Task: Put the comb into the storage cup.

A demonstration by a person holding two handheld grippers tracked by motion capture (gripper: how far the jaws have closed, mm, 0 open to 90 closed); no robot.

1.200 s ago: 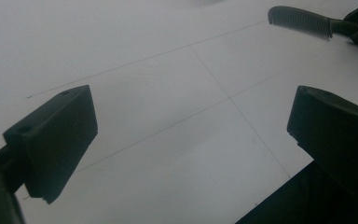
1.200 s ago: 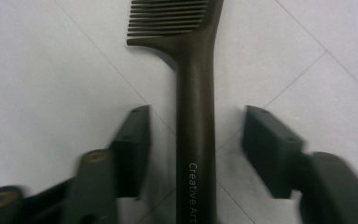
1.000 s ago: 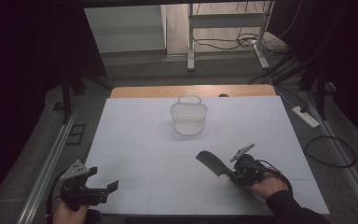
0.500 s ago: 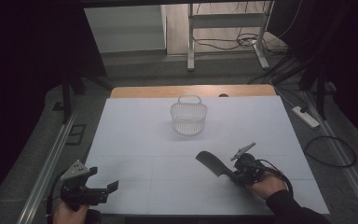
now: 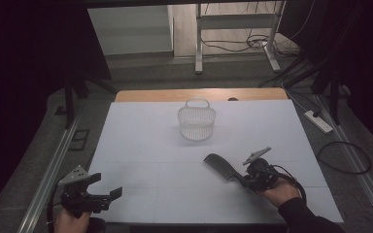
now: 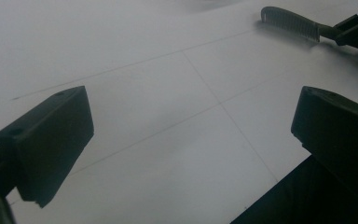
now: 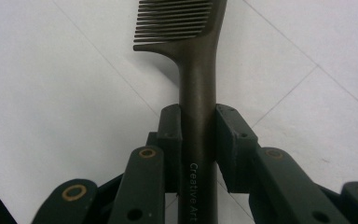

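At the table's seven o'clock corner, my left gripper [image 5: 108,196] hangs over the white table [image 5: 141,145] with its jaws spread wide and nothing between them; in the left gripper view only bare surface lies between the two black pads. It sits where it sat a second ago. Farther in, at twelve o'clock, the white wire basket [image 5: 196,120] stands upright with its handle raised, well apart from both my hands and unmoved. Over at four o'clock, my right gripper [image 5: 245,180] is clamped on the handle of the dark comb [image 5: 222,166], whose toothed end points toward ten o'clock, low over the table. The right gripper view shows both pads pressed against the handle [image 7: 198,140]. Nothing here has shifted since the earlier frame.
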